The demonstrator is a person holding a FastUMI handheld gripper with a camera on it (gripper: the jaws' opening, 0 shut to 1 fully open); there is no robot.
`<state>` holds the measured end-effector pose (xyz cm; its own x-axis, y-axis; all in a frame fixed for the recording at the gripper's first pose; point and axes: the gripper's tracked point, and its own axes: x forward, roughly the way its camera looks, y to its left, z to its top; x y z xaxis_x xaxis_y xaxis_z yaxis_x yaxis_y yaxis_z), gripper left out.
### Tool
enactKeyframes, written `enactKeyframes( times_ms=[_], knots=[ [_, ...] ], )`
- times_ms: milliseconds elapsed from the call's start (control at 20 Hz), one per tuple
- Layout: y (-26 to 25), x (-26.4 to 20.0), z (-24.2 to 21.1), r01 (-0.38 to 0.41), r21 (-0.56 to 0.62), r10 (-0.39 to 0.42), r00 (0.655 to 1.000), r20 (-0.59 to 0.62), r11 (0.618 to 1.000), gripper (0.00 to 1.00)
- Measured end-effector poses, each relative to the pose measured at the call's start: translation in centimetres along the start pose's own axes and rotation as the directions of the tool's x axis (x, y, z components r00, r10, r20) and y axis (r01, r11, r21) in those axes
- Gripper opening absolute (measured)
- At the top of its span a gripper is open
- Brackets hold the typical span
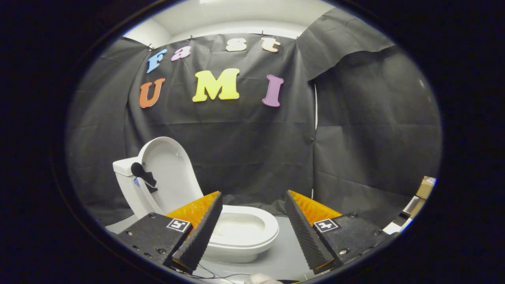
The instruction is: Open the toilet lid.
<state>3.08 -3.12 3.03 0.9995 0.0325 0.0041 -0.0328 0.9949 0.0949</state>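
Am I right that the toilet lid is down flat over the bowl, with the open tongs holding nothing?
Not quite. The gripper view shows the toilet lid raised, leaning back against the tank, with the bowl uncovered. The rest holds: the tongs are open and hold nothing.

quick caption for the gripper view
Open gripper held back from the toilet, lid already raised against the tank.
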Motion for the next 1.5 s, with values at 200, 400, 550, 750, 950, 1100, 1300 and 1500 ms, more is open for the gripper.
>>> enactKeyframes(
  times_ms=[200,400,550,750,950,1100,1300,1500],
  knots=[
    [-0.2,0.3,0.6,0.004,0.005,-0.004,1.0,0.006,1.0,0.99],
    [0.0,0.3,1.1,0.0,0.013,0.0,1.0,0.01,1.0,0.99],
    [0.1,0.4,1.2,-0.002,0.005,0.002,1.0,0.013,1.0,0.99],
    [0.1,0.5,1.3,-0.005,0.012,0.005,1.0,0.012,1.0,0.99],
    [0.4,0.5,1.2,-0.012,0.01,0.012,1.0,0.006,1.0,0.99],
    [0.5,0.7,1.3,-0.015,0.011,0.015,1.0,0.006,1.0,0.99],
    [0.8,0.8,1.5,-0.021,0.015,0.021,1.0,0.006,1.0,0.99],
    [0.9,0.6,1.2,-0.025,0.007,0.025,1.0,0.002,1.0,0.99]
  ],
)
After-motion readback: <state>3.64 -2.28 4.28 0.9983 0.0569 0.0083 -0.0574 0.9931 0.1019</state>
